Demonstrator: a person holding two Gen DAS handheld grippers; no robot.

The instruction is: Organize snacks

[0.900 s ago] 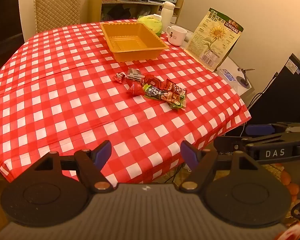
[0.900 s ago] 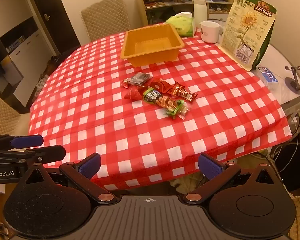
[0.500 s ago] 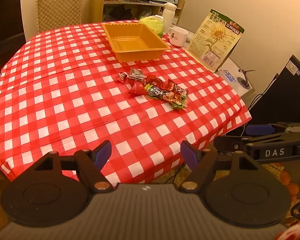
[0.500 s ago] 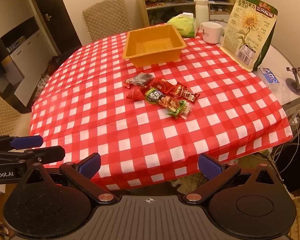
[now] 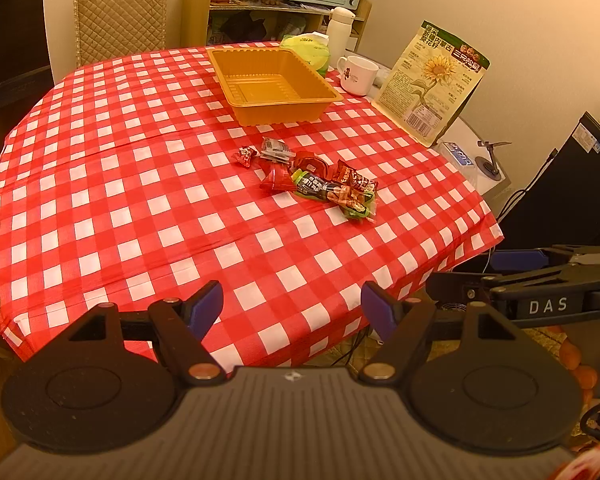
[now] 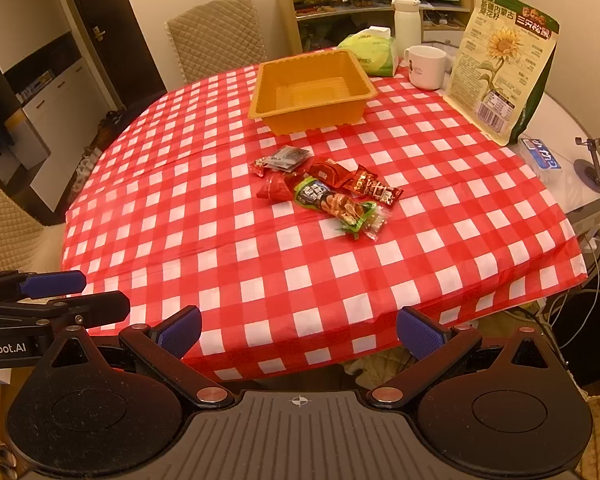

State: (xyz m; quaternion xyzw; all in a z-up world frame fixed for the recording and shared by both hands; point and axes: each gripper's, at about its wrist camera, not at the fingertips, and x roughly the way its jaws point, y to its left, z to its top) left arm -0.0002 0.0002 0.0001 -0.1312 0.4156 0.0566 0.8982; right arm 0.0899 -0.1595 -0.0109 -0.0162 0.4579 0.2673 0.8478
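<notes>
Left claw point(image 5: 292, 306): hanging wide apart, holding nothing – off the near edge of the worktop.
Right claw point(image 6: 299, 330): also gaping wide, nothing between blue pads point(image 6: 418, 334), near edge.
Snacks: small pile of red & green foil snack packets point(image 6: 328, 188) lying mid red-and-white checked worktop point(image 6: 220, 248), well apart from both claws.
Tray: orange rectangular plastic tray point(image 6: 312, 92) sitting behind the pile w/ nothing in it – apart from packets.
Bkgd: tall sunflower-seed bag point(image 6: 500, 60) standing at right, white mug point(image 6: 426, 66) beside it.
</notes>
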